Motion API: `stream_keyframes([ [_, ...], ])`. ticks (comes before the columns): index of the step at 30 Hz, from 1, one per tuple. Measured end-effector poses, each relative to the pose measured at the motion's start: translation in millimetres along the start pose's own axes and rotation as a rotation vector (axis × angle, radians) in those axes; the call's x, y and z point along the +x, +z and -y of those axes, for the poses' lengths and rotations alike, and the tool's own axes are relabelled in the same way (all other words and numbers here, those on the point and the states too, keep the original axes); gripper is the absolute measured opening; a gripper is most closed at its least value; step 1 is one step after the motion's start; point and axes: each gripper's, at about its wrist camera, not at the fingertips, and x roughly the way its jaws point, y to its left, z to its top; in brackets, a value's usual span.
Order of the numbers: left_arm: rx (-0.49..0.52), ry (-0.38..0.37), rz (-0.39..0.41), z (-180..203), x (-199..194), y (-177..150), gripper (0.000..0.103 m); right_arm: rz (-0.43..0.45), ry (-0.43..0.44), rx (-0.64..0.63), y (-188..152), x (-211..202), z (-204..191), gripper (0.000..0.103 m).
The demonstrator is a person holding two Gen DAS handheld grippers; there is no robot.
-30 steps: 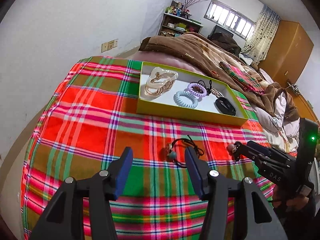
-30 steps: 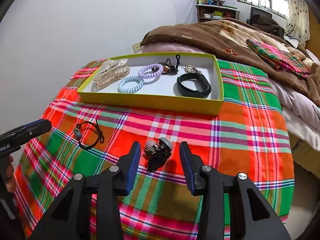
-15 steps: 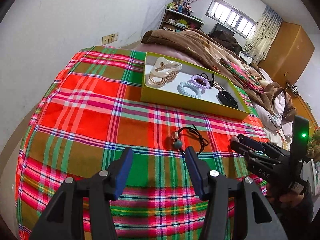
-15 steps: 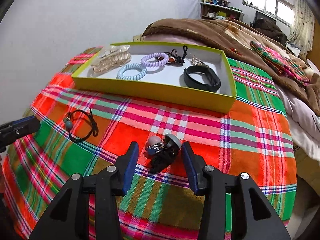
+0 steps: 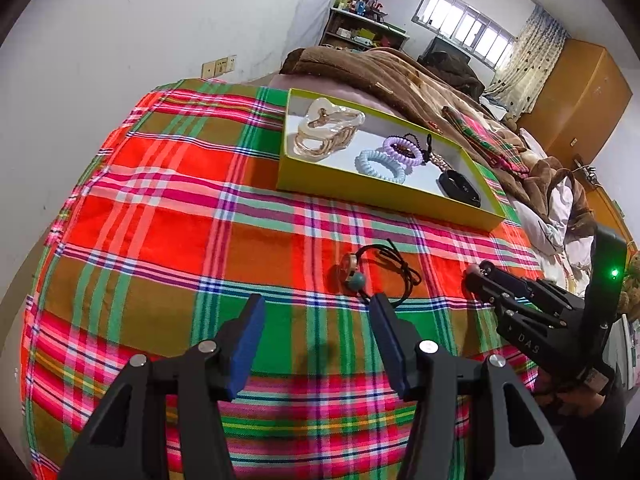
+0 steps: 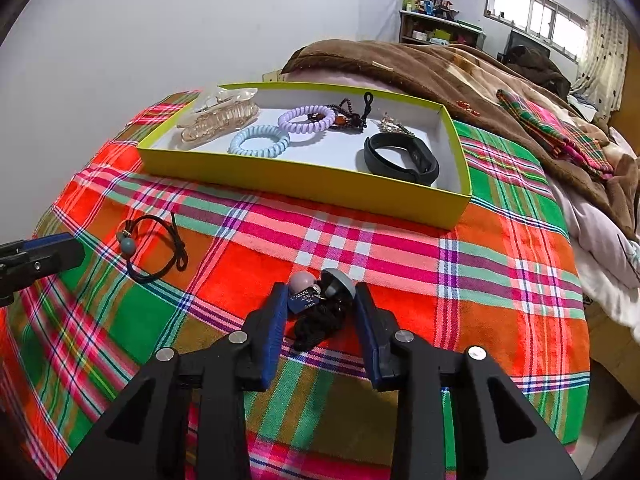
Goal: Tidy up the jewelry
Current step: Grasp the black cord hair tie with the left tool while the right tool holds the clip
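My right gripper (image 6: 320,320) has its jaws straddling the black beaded hair tie (image 6: 318,312), not clenched; my left gripper (image 5: 316,344) hangs released near the corded tie (image 5: 376,272).

Right gripper (image 5: 476,276) hid the beaded tie in left view; its tag text (image 6: 305,300) was too small to read. Left gripper (image 6: 48,254) was cut off by frame edge; shelf items (image 6: 430,4) blurred.

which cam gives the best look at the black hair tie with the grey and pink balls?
Right wrist: the black hair tie with grey and pink balls sits large between the right tool fingers. Left wrist shows only a pink ball at that tool's tip.
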Motion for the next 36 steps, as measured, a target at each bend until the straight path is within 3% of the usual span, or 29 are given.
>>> stream_keyframes([
  [7, 0.022, -0.001, -0.034, 9.2, 13.1, 2.8, 0.056, 0.018, -0.003, 0.022, -1.2, -3.5, 7.5, 0.034],
  [13, 0.054, 0.041, -0.04, 21.0, 23.1, 8.7, 0.056, 0.034, 0.001, 0.041, -3.3, -9.4, 16.5, 0.034],
  [20, 0.12, 0.171, -0.037, 33.1, 38.0, 12.8, 0.056, 0.055, -0.004, 0.059, -5.1, -17.7, 25.3, 0.034],
  [27, 0.183, 0.243, -0.027, 42.0, 43.6, 10.8, 0.056, 0.074, 0.006, 0.075, -5.7, -24.0, 30.3, 0.034],
  [36, 0.205, 0.225, -0.022, 47.6, 44.5, 11.4, 0.041, 0.082, 0.011, 0.075, -6.2, -26.1, 30.7, 0.034],
])
